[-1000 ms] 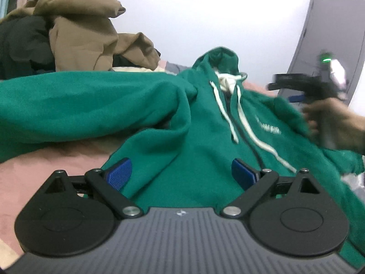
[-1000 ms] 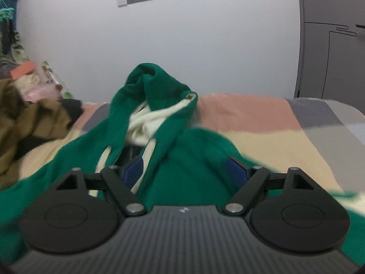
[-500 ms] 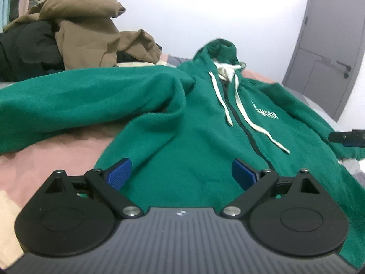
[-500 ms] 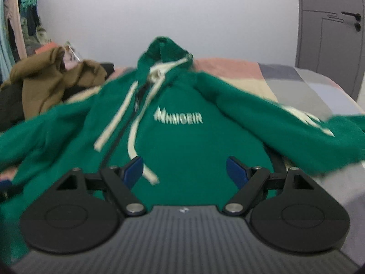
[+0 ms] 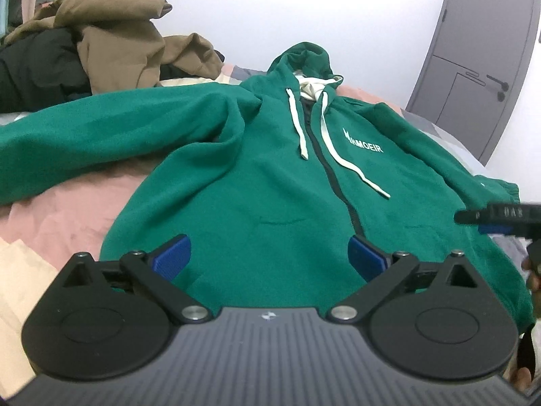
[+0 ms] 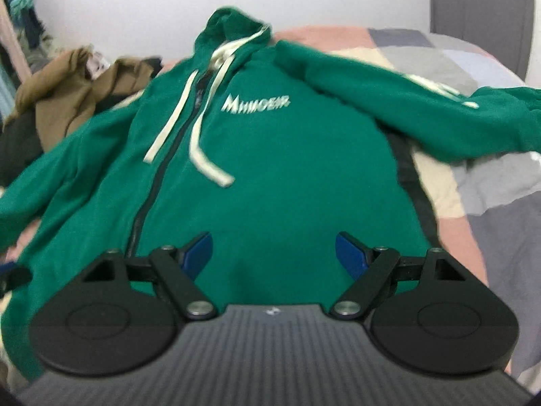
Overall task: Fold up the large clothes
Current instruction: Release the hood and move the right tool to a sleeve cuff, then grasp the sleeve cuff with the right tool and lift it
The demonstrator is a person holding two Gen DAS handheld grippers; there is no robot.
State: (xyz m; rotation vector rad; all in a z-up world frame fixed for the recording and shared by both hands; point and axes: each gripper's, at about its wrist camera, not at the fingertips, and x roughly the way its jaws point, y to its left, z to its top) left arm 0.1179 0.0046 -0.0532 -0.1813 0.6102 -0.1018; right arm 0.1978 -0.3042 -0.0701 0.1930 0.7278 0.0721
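Preparation is judged the step in hand: the green fleece zip hoodie (image 5: 257,182) is spread face-up on the patchwork bed (image 6: 439,50), sleeves out. Left gripper (image 5: 268,257) and right gripper (image 6: 274,253) are held low in frame, fingers spread, nothing pinched. A sleeve must be pinched next and folded across.

Ahead of you stands a plain white wall (image 5: 355,10), a grey panelled door (image 5: 480,50) at its right, behind a bed under a pink, cream and grey patchwork cover (image 6: 449,50).

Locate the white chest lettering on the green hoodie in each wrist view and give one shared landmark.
Left wrist view: white chest lettering right of centre, beside the zip.
Right wrist view: lettering just left of centre, upper half.
Shared landmark: the white drawstrings hanging beside it.
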